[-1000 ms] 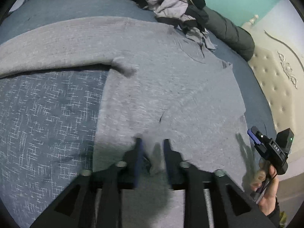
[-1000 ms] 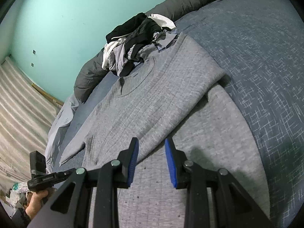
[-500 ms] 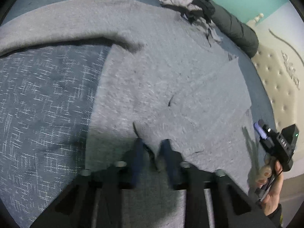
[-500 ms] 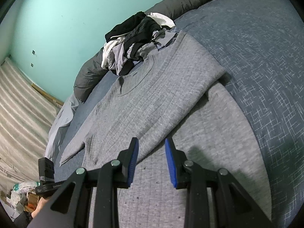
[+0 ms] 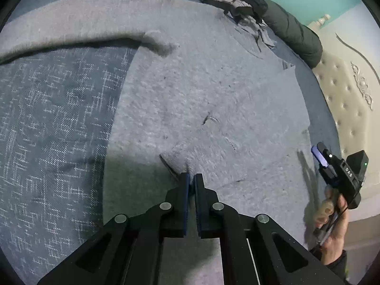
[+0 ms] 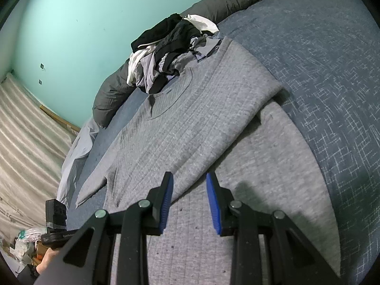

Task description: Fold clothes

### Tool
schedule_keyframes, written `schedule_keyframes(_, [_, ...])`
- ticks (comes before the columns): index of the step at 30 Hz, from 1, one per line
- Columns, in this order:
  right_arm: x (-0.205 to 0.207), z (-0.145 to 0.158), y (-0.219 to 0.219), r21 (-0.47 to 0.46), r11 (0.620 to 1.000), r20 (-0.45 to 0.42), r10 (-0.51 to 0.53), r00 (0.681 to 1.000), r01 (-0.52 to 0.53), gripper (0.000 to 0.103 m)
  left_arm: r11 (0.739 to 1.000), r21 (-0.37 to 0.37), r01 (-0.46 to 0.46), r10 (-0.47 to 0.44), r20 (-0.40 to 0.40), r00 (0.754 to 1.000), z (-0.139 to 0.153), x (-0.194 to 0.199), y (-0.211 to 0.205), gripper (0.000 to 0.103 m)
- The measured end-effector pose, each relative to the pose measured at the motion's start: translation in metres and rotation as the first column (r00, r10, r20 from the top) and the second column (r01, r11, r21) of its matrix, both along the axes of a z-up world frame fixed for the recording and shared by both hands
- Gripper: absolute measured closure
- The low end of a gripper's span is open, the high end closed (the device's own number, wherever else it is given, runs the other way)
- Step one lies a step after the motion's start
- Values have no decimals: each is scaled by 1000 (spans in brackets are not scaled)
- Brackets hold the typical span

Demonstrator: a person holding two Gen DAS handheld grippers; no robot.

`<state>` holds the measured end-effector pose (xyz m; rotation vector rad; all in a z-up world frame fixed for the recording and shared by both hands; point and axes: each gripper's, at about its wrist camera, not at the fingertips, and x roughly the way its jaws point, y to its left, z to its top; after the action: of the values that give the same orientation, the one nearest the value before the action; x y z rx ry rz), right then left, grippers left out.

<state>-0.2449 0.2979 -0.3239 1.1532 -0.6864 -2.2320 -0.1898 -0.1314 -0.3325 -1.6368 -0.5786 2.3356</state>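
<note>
White letters "DAS" are seen on the black body of the right gripper (image 5: 319, 158) in the left wrist view. Nothing else legible; no other txt or nos. are made out.

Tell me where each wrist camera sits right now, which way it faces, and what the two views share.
Left wrist: on the left gripper, angled steeply down at the grey sweater; its jaws are shut on a pinch of fabric; the hand holding the right gripper shows at right.
Right wrist: on the right gripper, jaws open, looking along the sweater toward the clothes pile and teal wall.
Shared: sweater, pile, blue bedspread.
</note>
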Motion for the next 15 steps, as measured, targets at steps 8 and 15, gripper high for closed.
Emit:
schedule_keyframes(8, [1, -1, -4, 9, 1000, 2, 7, 1000, -7, 74, 1000, -23, -2, -1, -89, 996, 17, -10, 8, 91])
schedule_keyframes(15, [0, -2, -9, 27, 999, 3, 26, 1000, -26, 74, 997, -63, 51, -53, -30, 998, -16, -23, 27, 87])
